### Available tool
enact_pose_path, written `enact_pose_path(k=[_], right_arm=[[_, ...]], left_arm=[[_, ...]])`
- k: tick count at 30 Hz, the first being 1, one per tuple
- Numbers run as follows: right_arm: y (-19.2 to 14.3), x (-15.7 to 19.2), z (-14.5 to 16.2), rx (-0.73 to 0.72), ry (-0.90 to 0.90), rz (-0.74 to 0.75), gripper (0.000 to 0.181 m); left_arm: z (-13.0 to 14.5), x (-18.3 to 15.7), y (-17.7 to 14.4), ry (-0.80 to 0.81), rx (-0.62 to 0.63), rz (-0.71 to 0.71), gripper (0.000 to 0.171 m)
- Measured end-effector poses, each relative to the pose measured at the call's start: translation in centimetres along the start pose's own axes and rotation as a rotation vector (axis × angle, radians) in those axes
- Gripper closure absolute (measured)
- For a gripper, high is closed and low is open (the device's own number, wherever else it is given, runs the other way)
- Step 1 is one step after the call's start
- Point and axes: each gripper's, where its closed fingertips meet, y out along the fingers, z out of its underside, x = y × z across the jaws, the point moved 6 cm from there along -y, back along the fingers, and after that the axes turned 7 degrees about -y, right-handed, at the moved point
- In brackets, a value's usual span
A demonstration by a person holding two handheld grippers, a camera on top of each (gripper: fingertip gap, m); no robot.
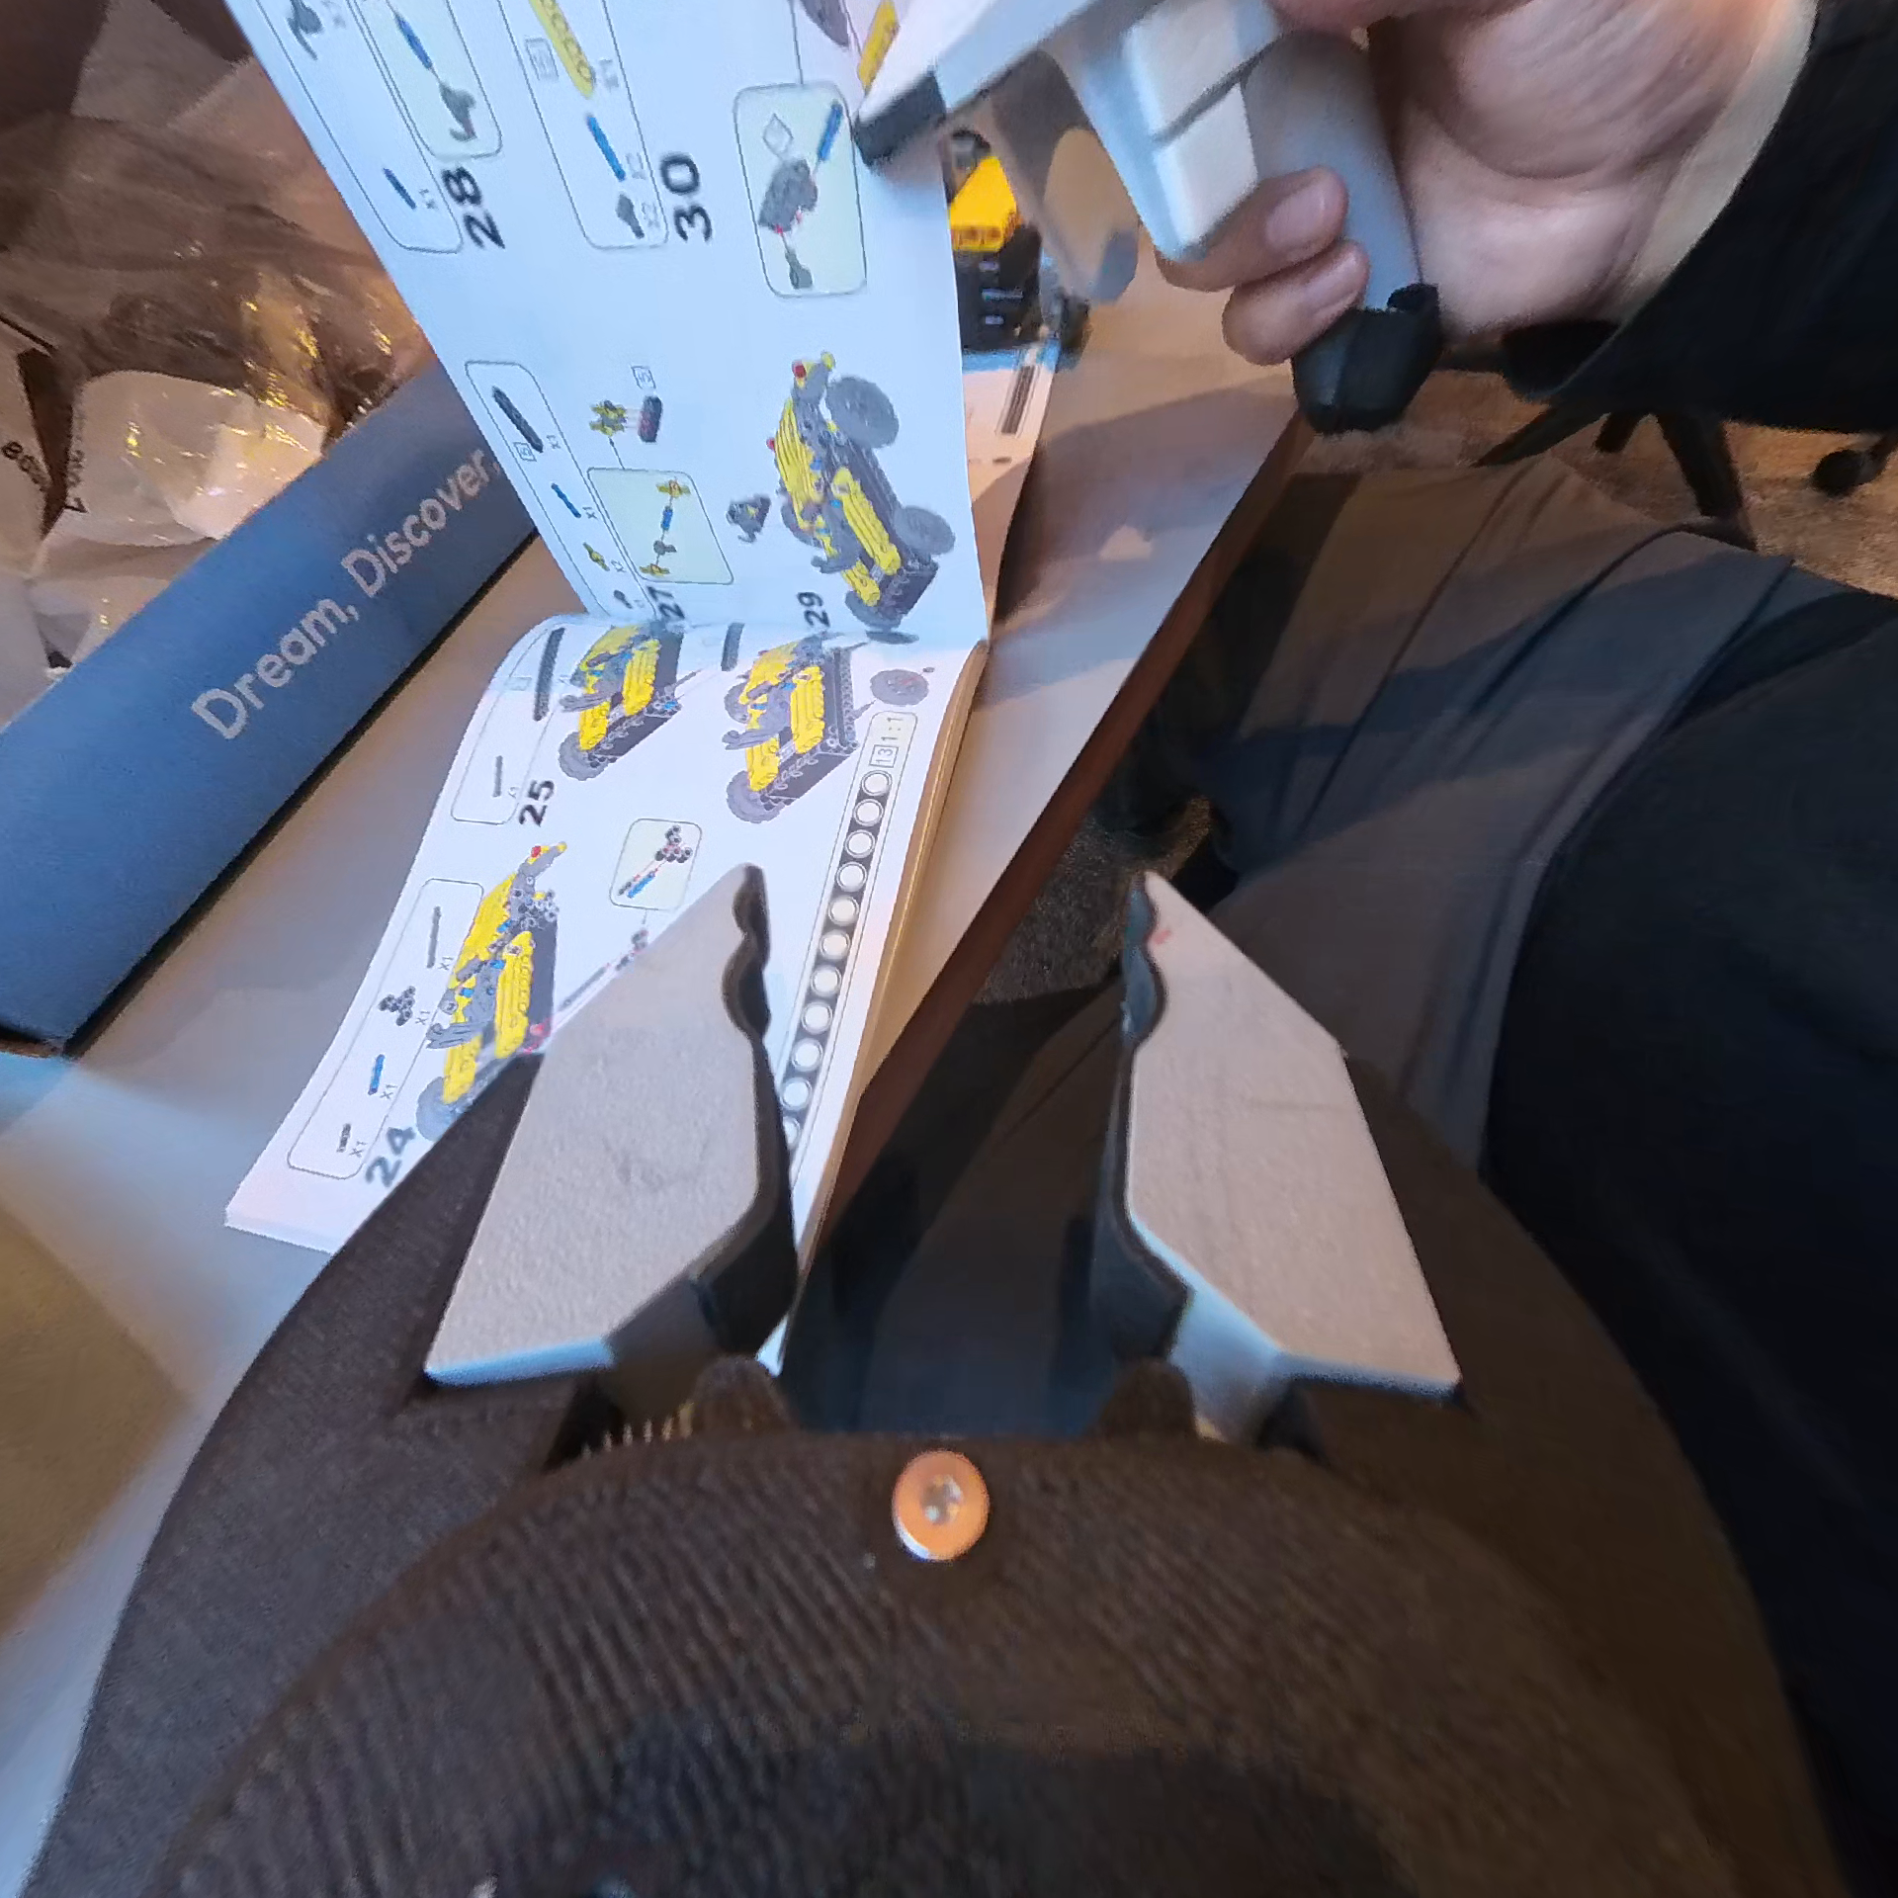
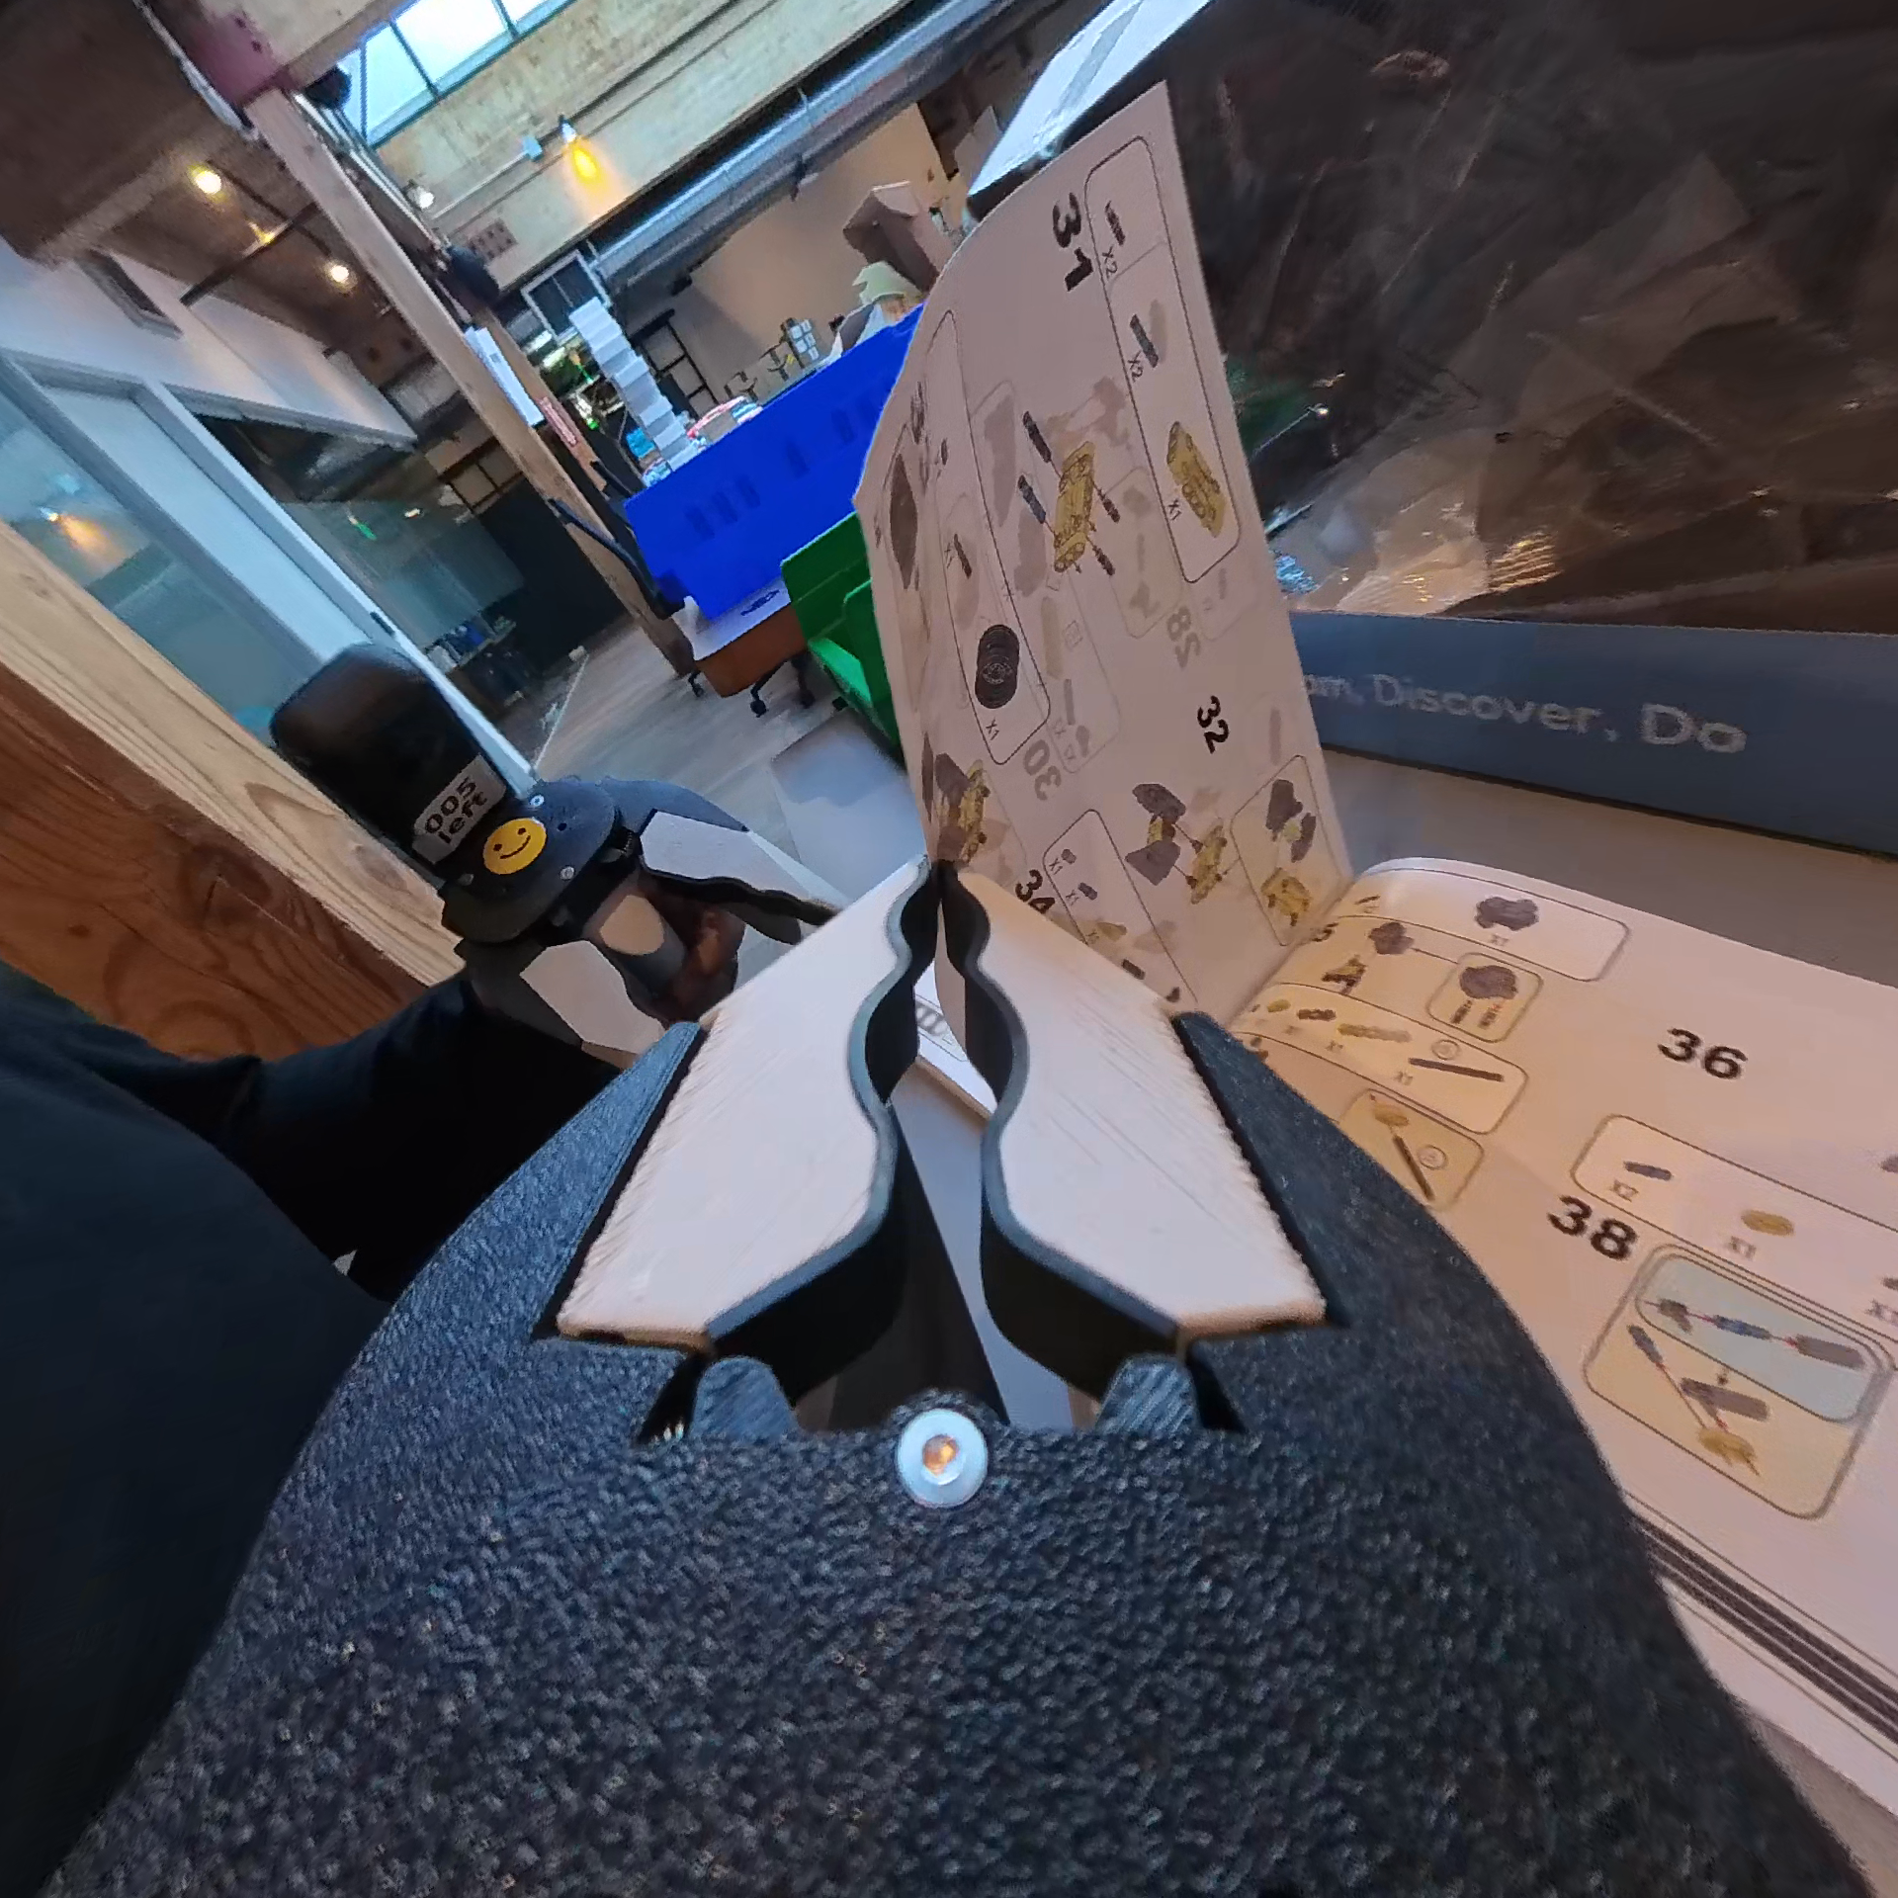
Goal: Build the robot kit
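Note:
An open instruction booklet (image 1: 657, 924) with pictures of a yellow toy vehicle lies on a pale table (image 1: 257, 1027) near its front edge. One page (image 1: 719, 359) stands lifted upright. My right gripper (image 2: 940, 873) is shut on that page's edge (image 2: 1078, 565); in the left wrist view it (image 1: 883, 113) shows at the top with a hand on its handle. My left gripper (image 1: 940, 904) is open and empty. Its left finger (image 1: 657, 1109) hovers over the booklet's lower page and its right finger (image 1: 1232, 1130) is past the table edge. It also shows in the right wrist view (image 2: 668, 924).
A long blue box (image 1: 205, 719) lies behind the booklet, with a clear plastic bag (image 1: 185, 308) beyond it. A yellow and black toy model (image 1: 976, 216) stands behind the lifted page. A person's legs (image 1: 1541, 924) are below the table edge. A wooden post (image 2: 154, 801) stands at left. Across from one pair of fingers to the other is roughly 12 cm.

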Motion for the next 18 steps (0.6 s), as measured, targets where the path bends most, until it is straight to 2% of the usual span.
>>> enact_pose_path(k=[2,6,9,12,13,15,18], right_arm=[[0.7,0.4,0.1,0.015,-0.014,-0.015,0.181],[3.3,1.8,0.9,0.098,-0.074,-0.064,0.181],[6.8,2.9,3.1,0.291,-0.151,-0.093,0.180],[10.1,3.5,6.4,0.532,-0.277,-0.061,0.170],[10.9,3.5,7.4,0.605,-0.320,-0.046,0.165],[11.8,4.4,7.7,0.617,-0.360,-0.067,0.163],[11.6,5.3,7.0,0.594,-0.388,-0.082,0.150]], left_arm=[[-0.6,0.2,-0.3,-0.005,-0.047,-0.024,0.104],[-2.9,0.9,-2.5,-0.033,-0.253,-0.080,0.112],[-4.1,2.1,-4.8,-0.073,-0.396,-0.151,0.113],[-4.8,3.3,-7.2,-0.129,-0.523,-0.222,0.119],[-4.7,3.8,-7.7,-0.156,-0.546,-0.239,0.119],[-4.1,4.6,-7.9,-0.226,-0.539,-0.257,0.120],[-2.7,5.4,-7.3,-0.310,-0.472,-0.285,0.118]])
